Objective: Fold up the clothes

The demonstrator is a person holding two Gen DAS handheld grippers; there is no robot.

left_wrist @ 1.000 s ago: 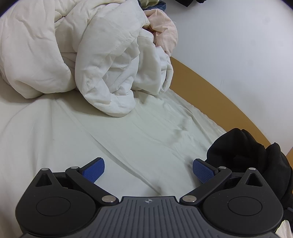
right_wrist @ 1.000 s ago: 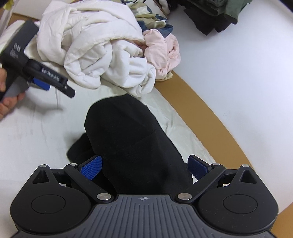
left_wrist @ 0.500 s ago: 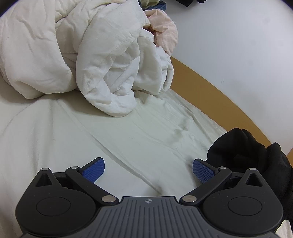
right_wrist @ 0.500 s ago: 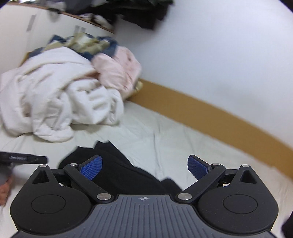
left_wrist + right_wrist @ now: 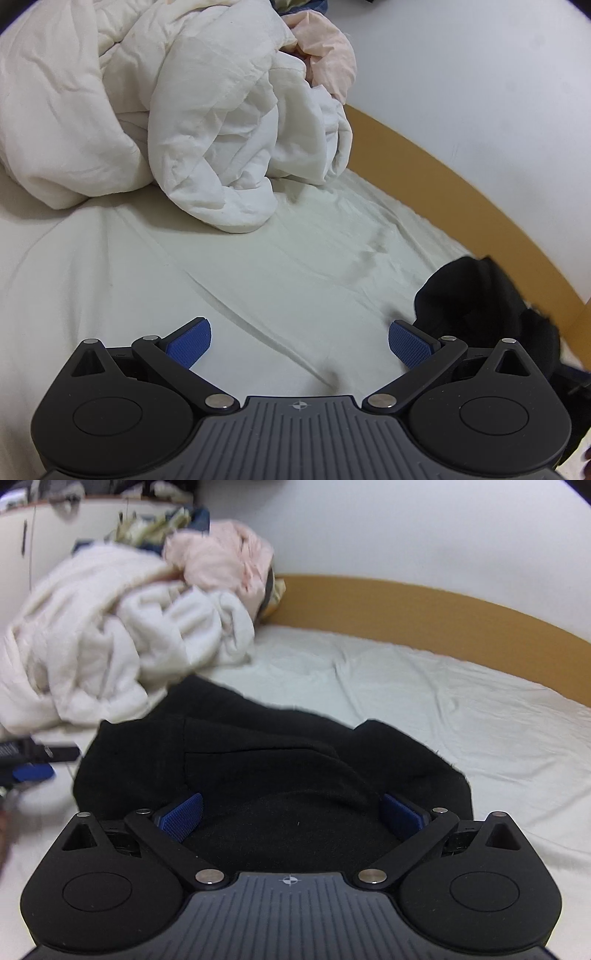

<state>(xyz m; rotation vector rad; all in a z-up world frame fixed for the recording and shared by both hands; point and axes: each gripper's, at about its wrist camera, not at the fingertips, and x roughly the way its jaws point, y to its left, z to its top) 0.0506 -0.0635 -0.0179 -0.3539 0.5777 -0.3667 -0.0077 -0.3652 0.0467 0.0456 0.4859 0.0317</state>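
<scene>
A black garment (image 5: 273, 746) lies crumpled on the pale bed sheet (image 5: 461, 709), right in front of my right gripper (image 5: 291, 818). That gripper is open, low over the black cloth, which fills the gap between its blue pads (image 5: 183, 816) without being pinched. In the left wrist view the same black garment (image 5: 476, 295) sits at the right edge, beside the right pad. My left gripper (image 5: 299, 345) is open over bare sheet (image 5: 258, 277) with nothing between its fingers. It also shows in the right wrist view as the other gripper (image 5: 33, 764) at the far left.
A heap of white duvet (image 5: 184, 122) fills the far left of the bed, with a pink garment (image 5: 225, 561) and patterned clothes behind it. A tan bed frame (image 5: 424, 609) runs along the white wall. A cabinet (image 5: 22, 546) stands at the back left.
My right gripper swung and dropped low over the black garment, which now spreads flatter across the sheet. My left gripper barely moved.
</scene>
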